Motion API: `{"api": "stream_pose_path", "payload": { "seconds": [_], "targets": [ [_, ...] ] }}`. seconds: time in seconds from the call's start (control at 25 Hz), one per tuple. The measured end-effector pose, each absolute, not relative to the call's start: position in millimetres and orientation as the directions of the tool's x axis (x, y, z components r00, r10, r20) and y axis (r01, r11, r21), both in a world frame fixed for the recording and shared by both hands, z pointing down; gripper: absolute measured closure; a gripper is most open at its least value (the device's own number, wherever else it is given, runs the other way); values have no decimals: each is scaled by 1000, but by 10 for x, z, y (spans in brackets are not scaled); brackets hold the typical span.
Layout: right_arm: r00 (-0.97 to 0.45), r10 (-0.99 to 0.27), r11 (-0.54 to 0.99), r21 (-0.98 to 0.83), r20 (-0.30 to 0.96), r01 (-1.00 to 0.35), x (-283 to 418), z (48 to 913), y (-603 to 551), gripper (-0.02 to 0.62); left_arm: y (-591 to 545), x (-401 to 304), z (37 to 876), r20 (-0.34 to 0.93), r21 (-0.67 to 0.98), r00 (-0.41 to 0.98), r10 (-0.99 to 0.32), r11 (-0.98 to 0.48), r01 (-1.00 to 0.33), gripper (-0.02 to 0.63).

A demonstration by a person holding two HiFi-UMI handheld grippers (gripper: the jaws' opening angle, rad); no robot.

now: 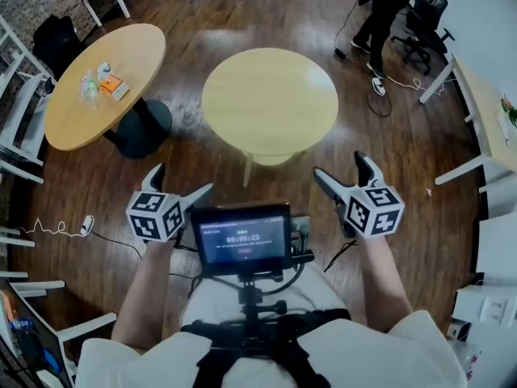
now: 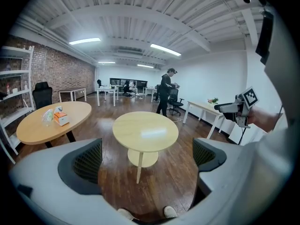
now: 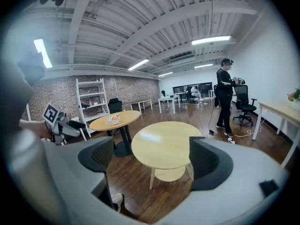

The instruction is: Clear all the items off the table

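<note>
A round wooden table (image 1: 77, 95) at the left carries an orange box (image 1: 114, 86), a clear plastic bag (image 1: 89, 87) and a small white item (image 1: 103, 69). In the left gripper view the box (image 2: 61, 119) sits on that table's (image 2: 33, 128) near side. A second round table (image 1: 269, 99) straight ahead has a bare top. My left gripper (image 1: 179, 182) and right gripper (image 1: 339, 168) are both held up in front of the person's chest, well short of either table. Both stand open with nothing between the jaws, as the left gripper (image 2: 145, 163) and right gripper (image 3: 154, 162) views also show.
A person in black (image 1: 384, 6) stands at the far right beside office chairs (image 1: 424, 14), with cables on the floor nearby. White desks (image 1: 485, 111) line the right wall. A black chair (image 1: 52, 39) and shelves stand behind the left table. A monitor (image 1: 242, 237) hangs at the chest.
</note>
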State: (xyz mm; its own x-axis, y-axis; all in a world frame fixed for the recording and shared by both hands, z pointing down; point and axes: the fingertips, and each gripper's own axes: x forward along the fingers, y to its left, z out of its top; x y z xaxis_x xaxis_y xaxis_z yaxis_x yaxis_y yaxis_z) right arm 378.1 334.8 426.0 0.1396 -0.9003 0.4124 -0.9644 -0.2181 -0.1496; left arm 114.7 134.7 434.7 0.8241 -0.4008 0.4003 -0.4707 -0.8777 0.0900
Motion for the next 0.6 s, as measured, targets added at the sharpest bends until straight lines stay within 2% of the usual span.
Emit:
{"api": "stream_pose_path", "payload": {
  "seconds": [0.6],
  "targets": [
    [186, -876, -261, -114, 444, -958, 3806, 4349, 3412, 71, 1400, 1138, 4412, 410, 100, 827, -385, -882, -460, 8]
  ]
}}
